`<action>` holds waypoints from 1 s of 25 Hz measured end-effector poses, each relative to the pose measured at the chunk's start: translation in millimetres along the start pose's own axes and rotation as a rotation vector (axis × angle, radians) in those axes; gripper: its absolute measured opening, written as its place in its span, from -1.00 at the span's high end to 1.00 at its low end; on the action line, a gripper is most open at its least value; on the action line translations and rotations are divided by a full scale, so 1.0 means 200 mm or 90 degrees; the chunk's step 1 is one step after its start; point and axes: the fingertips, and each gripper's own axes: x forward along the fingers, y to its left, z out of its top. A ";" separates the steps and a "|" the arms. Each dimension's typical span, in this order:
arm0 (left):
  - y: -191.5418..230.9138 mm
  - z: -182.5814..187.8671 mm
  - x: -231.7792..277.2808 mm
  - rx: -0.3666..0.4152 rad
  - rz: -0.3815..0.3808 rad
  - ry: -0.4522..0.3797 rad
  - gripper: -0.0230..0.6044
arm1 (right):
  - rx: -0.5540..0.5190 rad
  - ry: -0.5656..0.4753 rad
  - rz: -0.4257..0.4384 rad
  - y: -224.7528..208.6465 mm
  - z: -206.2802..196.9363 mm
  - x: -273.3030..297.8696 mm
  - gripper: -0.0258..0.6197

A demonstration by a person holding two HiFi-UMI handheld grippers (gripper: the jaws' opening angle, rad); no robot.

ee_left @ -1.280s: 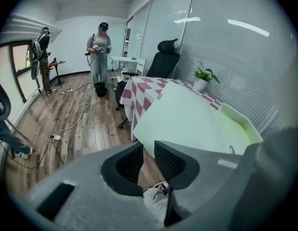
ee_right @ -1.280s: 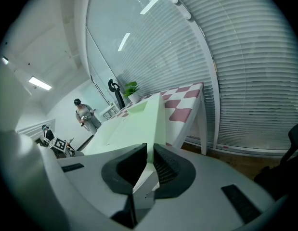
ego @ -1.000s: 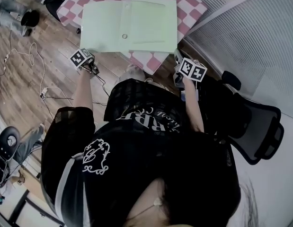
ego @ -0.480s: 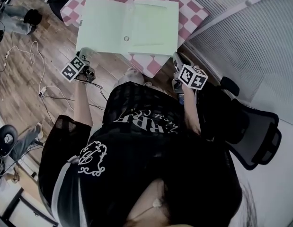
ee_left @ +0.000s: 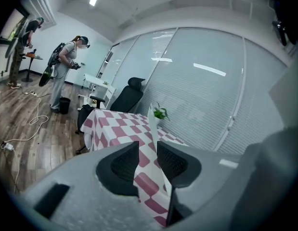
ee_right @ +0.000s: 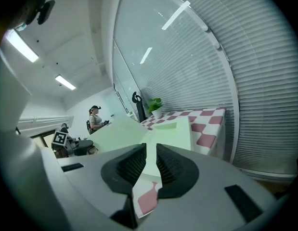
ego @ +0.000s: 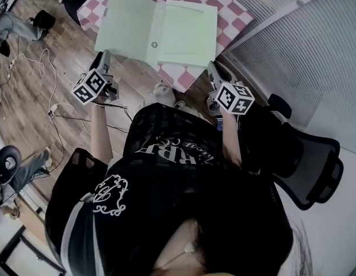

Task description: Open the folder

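Note:
A pale green folder (ego: 186, 30) lies on the table with the pink-and-white checked cloth (ego: 235, 7). Its left cover (ego: 126, 22) is tilted up off the table. My left gripper (ego: 103, 55) is at that cover's near left corner. In the left gripper view the cover shows edge-on (ee_left: 152, 121) between the pads of the left gripper (ee_left: 148, 150), lying against the right-hand pad, with the pads standing apart. My right gripper (ego: 214, 68) hovers at the folder's near right corner. Its pads (ee_right: 151, 160) keep a narrow gap, and the folder (ee_right: 173, 131) shows just beyond them.
A black office chair (ego: 310, 154) stands behind my right side. Cables (ego: 45, 62) trail over the wood floor on the left. Glass walls with blinds run along the right. A potted plant (ee_left: 160, 113) sits at the table's far end, and people (ee_left: 67, 66) stand further off.
Both grippers have risen. The left one went up furthest, and the folder's left cover came up with it from lying flat to tilted.

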 end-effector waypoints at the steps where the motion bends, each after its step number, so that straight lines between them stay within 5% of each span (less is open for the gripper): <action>1: -0.05 0.00 -0.01 0.012 -0.014 -0.002 0.56 | -0.009 -0.003 0.006 0.03 0.01 -0.01 0.81; 11: -0.39 -0.06 -0.09 0.077 -0.088 0.020 0.56 | -0.049 0.004 0.061 0.20 -0.01 0.00 0.81; 25: -0.68 -0.16 -0.26 0.168 -0.218 0.064 0.56 | -0.086 0.003 0.048 0.48 -0.11 0.04 0.81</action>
